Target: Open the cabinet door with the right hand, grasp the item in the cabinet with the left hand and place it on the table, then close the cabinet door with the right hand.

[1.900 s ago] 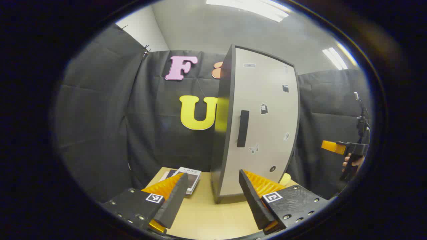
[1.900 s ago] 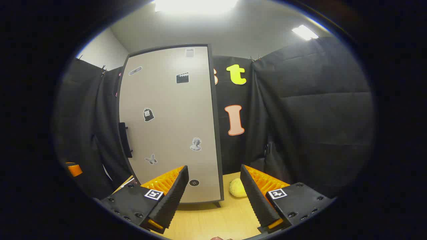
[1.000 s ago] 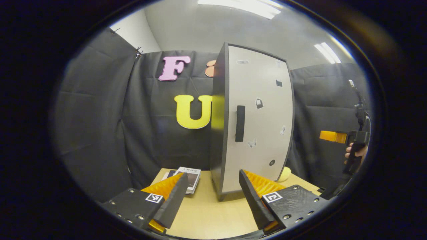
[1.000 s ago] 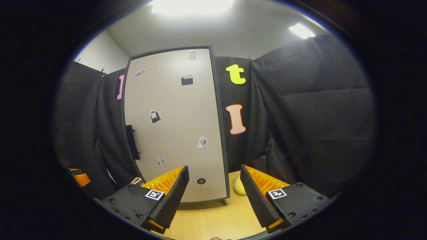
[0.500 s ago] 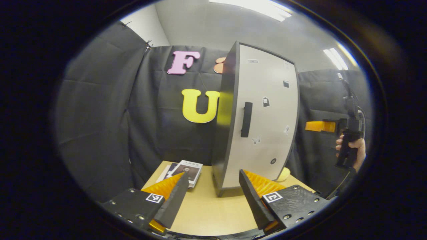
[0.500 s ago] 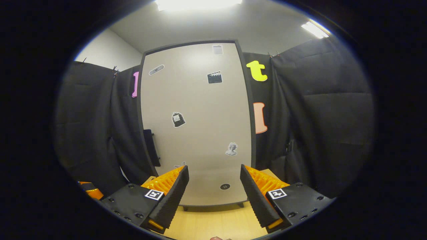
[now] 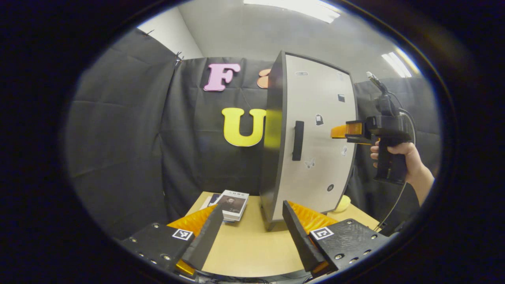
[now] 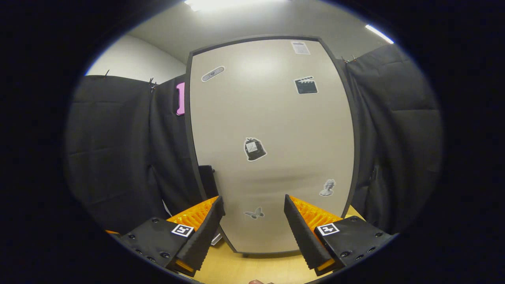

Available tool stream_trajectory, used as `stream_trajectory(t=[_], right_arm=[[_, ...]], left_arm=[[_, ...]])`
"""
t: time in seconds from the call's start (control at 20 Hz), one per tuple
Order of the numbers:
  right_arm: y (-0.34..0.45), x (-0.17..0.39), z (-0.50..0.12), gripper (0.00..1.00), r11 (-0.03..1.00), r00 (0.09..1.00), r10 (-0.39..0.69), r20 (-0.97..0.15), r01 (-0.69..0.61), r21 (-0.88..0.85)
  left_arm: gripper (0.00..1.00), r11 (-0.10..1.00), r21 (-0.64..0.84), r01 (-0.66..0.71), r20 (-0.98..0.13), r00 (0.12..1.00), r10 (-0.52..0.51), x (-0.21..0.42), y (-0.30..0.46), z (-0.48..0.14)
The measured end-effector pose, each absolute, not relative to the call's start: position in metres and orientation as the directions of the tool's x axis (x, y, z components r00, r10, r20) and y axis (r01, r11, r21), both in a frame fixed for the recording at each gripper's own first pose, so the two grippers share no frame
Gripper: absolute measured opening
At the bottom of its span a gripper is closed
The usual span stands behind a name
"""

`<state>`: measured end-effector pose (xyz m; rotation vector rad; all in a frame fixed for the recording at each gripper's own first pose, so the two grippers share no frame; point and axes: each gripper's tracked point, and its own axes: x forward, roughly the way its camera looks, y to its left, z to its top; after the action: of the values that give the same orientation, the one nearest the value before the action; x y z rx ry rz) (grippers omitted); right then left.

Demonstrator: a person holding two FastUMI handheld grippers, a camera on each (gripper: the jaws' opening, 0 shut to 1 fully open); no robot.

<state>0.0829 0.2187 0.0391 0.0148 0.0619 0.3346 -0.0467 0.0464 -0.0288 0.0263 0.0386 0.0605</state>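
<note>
While the cabinet [image 7: 311, 142] stands shut on the table [image 7: 244, 248], the left gripper view has it right of centre, black handle [image 7: 298, 140] running vertically along the door's left edge. Left gripper [image 7: 250, 232]: fingers spread wide, holding nothing, low and near over the table. Right gripper [image 7: 347, 131], held in a hand [image 7: 398, 152], hangs in front of the door, right of the handle, not touching. Books [image 7: 232, 203] lie left of the cabinet; a yellow lump [image 7: 342, 203] sits at its far right.

Right gripper view: door [image 8: 272, 150] face-on, handle at its left edge. Right gripper [image 8: 254, 228] wide open, empty. Door looks like a stiff, light panel; grip the handle mid-length. Item inside is hidden.
</note>
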Motion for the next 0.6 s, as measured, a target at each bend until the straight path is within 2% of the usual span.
stream_trajectory(t=[0.4, 0.6], right_arm=[[0.299, 0.119, 0.04, 0.97, 0.919, 0.919, 0.389, -0.067, -0.392, -0.038], [0.316, 0.137, 0.026, 0.98, 0.93, 0.931, 0.356, -0.082, -0.361, -0.066]], left_arm=[[0.91, 0.99, 0.004, -0.142, -0.055, 0.988, 0.142, -0.055, 0.081, -0.038], [0.91, 0.983, -0.006, -0.184, -0.075, 0.98, 0.183, -0.059, 0.099, -0.047]])
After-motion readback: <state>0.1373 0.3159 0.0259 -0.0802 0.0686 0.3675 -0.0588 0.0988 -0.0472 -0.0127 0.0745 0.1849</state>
